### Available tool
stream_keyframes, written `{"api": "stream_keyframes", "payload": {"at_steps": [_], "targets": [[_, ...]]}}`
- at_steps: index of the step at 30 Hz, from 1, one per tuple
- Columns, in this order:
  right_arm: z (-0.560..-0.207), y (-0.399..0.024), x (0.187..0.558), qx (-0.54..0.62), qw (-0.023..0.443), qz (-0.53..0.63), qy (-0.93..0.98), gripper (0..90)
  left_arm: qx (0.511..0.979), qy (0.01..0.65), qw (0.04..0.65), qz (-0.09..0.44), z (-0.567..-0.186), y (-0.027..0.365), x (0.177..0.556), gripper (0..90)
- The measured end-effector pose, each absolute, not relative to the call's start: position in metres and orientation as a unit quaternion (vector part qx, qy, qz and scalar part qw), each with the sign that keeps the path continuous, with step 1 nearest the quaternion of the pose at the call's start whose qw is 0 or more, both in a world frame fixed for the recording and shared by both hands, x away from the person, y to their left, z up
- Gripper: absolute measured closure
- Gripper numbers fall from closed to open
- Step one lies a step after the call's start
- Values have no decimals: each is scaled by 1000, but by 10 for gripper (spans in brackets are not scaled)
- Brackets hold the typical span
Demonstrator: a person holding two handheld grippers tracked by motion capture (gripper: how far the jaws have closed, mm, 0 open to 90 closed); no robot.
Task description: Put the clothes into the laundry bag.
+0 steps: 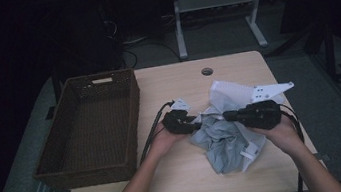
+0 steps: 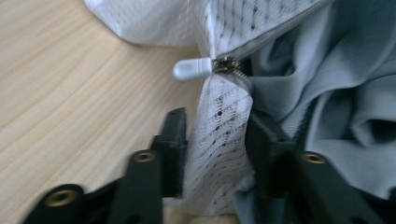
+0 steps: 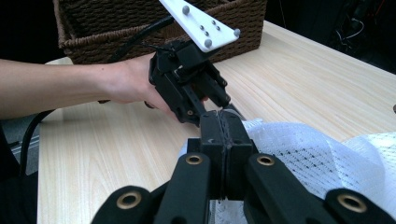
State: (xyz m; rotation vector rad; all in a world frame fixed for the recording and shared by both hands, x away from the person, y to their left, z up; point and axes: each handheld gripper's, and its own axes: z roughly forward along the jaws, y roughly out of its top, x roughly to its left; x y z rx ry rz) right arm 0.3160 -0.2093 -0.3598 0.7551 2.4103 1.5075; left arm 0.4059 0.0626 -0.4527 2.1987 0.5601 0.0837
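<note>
L gripper [image 2: 215,135]: black jaws set either side of a strip of the white mesh laundry bag [image 2: 219,140], right at the zip edge; pads close against the mesh, grasping it, though the exact press is hard to judge. Just beyond the tips: small metal zip slider with a white rounded plastic pull tab [image 2: 194,68], pointing off toward bare wood. Beside the far jaw, crumpled pale grey-blue fabric garment [image 2: 336,84], bunched in folds, spilling from the bag's open zip.

R gripper [image 3: 225,140]: black jaws clenched tight together, w/ a thin edge of white mesh pinched between the pads; more mesh spreads away to one side of them. Straight ahead, L gripper [image 3: 219,100] almost tip to tip w/ it, held in a hand w/ bare forearm.

From the high view: L gripper [image 1: 188,123] and R gripper [image 1: 229,116] face each other, both at the near-centre edge of the bag [image 1: 231,92], which lies w/ the grey garment [image 1: 223,141] on the right half of the light wooden table [image 1: 181,185]. Cables trail back from both tools.

Further out: rectangular dark brown woven wicker basket [image 1: 89,127] on the table's left side, apart from the bag. Round cable hole [image 1: 207,71] near the table's far edge.
</note>
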Motion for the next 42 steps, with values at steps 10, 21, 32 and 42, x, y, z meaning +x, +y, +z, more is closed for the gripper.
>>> {"api": "stream_keyframes", "payload": {"at_steps": [10,21,32,42], "targets": [[-365,-211,326,268,109,498,818,887,868,261,422,29,-444,74,399,885],[-349,-195,376,284,146,474,821,888,829,324,455,28,-424,110,369,884],[-336,-158,419,278,145,466,827,876,825,298,479,5,-420,107,327,878],[-352,-171,379,296,113,475,821,554,835,303,460,4,-433,112,313,874]]}}
